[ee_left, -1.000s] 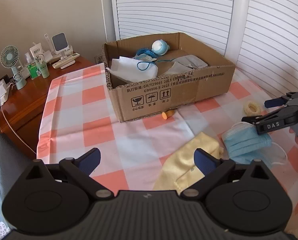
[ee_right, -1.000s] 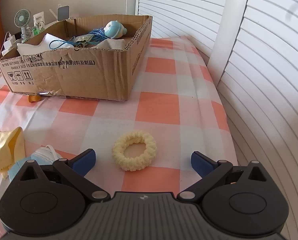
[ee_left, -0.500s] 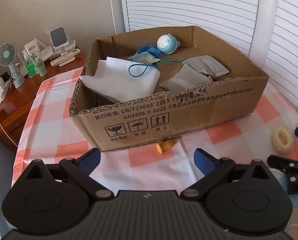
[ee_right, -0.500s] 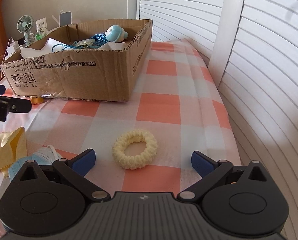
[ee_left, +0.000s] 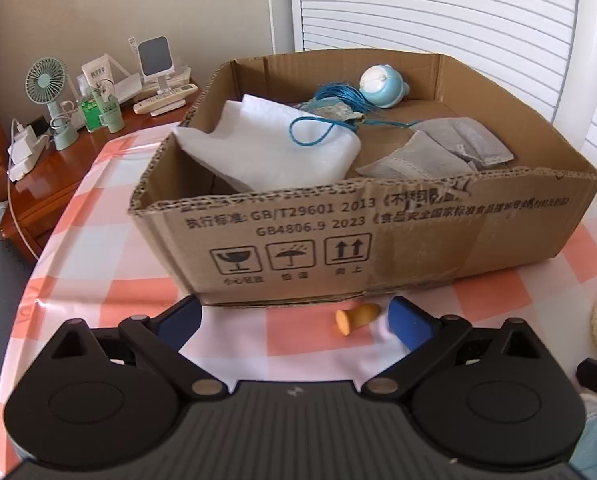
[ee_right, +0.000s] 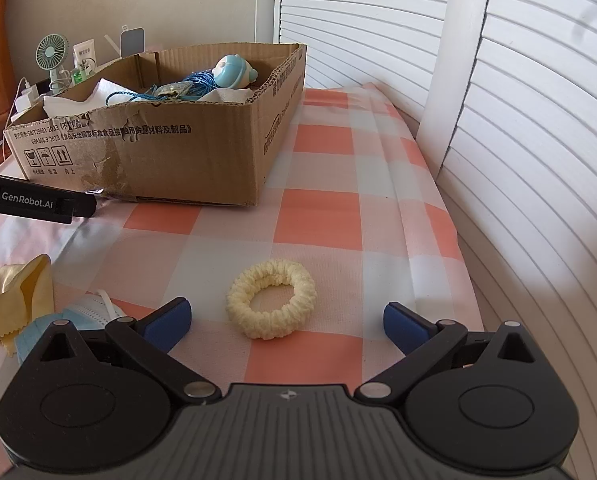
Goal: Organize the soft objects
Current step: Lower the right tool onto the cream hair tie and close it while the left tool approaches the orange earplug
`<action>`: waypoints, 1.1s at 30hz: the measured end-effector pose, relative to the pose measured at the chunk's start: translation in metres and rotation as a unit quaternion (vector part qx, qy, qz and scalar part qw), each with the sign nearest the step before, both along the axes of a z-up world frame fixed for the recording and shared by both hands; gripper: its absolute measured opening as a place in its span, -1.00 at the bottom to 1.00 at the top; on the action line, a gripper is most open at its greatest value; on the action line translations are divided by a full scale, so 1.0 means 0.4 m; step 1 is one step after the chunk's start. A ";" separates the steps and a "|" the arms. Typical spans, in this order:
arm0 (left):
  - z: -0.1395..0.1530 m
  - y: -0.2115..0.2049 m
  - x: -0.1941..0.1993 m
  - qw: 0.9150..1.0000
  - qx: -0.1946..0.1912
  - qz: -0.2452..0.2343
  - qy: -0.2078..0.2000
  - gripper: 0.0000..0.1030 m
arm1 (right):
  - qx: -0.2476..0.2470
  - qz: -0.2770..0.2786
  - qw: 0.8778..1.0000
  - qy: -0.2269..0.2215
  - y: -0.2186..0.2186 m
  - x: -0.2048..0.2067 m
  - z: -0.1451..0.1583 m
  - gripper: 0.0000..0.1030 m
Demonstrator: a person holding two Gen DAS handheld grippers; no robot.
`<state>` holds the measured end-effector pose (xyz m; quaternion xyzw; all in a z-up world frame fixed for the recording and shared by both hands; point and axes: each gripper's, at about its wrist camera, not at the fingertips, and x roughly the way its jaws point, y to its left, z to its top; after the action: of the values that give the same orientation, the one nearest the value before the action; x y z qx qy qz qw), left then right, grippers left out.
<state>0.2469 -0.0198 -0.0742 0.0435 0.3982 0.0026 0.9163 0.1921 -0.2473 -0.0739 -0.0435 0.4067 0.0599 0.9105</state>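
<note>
White louvred shutters close off the back and right of both views, behind a counter [ee_right: 318, 224] under a pink-and-white check cloth. My right claw [ee_right: 286, 320] is spread wide and holds nothing; the cream scrunchie [ee_right: 271, 298] lies flat on the cloth between its blue fingers [ee_right: 166, 322], touching neither. At the lower left of that view a blue mask [ee_right: 38, 330] lies partly under a yellow cloth [ee_right: 14, 304]. My left claw [ee_left: 294, 322] is also spread and empty, low in front of the box [ee_left: 378, 236]. A small orange plug [ee_left: 356, 317] rests on the cloth just beside its right finger. Inside the box lie a white cloth [ee_left: 270, 148], blue cord [ee_left: 334, 100], a blue toy [ee_left: 382, 86] and grey pouches [ee_left: 438, 152]. A fan [ee_left: 50, 96] stands on the wooden cabinet at the upper left.
</note>
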 end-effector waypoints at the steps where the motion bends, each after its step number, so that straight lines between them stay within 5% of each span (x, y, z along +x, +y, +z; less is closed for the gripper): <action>1: 0.001 0.002 -0.004 1.000 0.012 0.005 -0.001 0.94 | 0.000 0.000 1.000 0.000 0.000 0.000 0.000 1.00; 3: 0.004 0.006 -0.015 1.000 0.027 0.011 -0.006 0.88 | 0.000 -0.001 1.000 0.000 0.001 0.000 0.000 1.00; 11: 0.019 0.000 -0.042 1.000 -0.018 0.012 0.000 -0.23 | -0.002 -0.005 1.000 -0.001 0.004 -0.001 0.001 1.00; 24: 0.017 -0.024 -0.042 0.998 -0.060 0.005 -0.002 -0.24 | -0.006 0.015 1.000 -0.012 0.010 -0.014 0.001 1.00; 33: 0.016 -0.038 -0.043 0.999 -0.052 -0.004 -0.011 -0.28 | -0.006 0.033 0.999 -0.024 0.016 -0.024 0.002 0.89</action>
<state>0.2297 -0.0348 -0.0679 -0.0030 0.3878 -0.0216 0.9215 0.1826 -0.2410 -0.0731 -0.0644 0.3837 0.0866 0.9171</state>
